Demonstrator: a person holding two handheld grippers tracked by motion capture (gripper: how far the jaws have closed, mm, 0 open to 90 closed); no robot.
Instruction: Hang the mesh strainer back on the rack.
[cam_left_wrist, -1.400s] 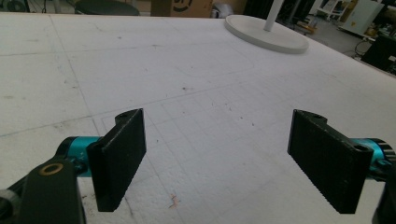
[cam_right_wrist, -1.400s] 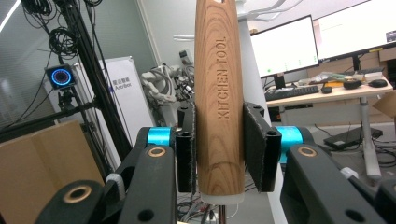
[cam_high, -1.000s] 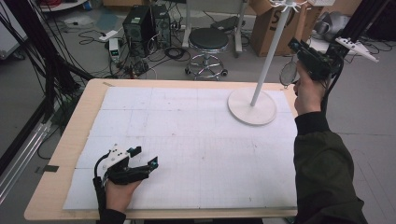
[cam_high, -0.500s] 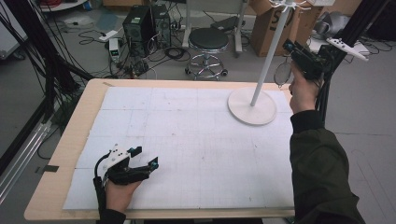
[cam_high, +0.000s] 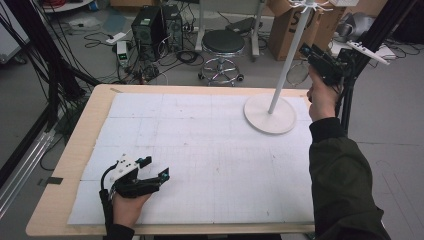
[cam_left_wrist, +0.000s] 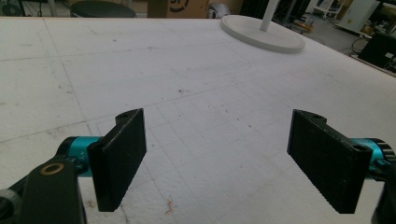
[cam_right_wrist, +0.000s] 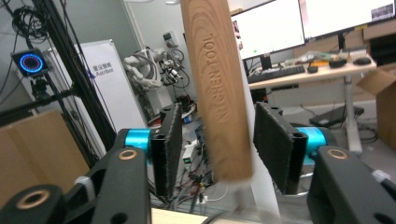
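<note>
A light wooden handle (cam_right_wrist: 217, 84) stamped "KITCHEN TOOL" hangs upright between the jaws of my right gripper (cam_right_wrist: 218, 112). The jaws have just been opening, and a gap shows on each side of the handle, so the pads do not press on it. In the high view my right gripper (cam_high: 306, 50) is held up in the air at the far right, beside the pole (cam_high: 286, 62) of a white stand. My left gripper (cam_high: 156, 168) rests on the table's near left, open with nothing between its pads (cam_left_wrist: 119, 158).
The stand's round white base (cam_high: 270, 115) sits on the white foam sheet (cam_high: 200, 150) at the far right, also seen as the base (cam_left_wrist: 261, 33) ahead of the left gripper. Behind the table are a black stool (cam_high: 222, 42), cables, cardboard boxes and black frame poles (cam_high: 372, 37).
The right hand has edged a little left, toward the stand's pole. The left hand and its gripper have stayed where they were.
</note>
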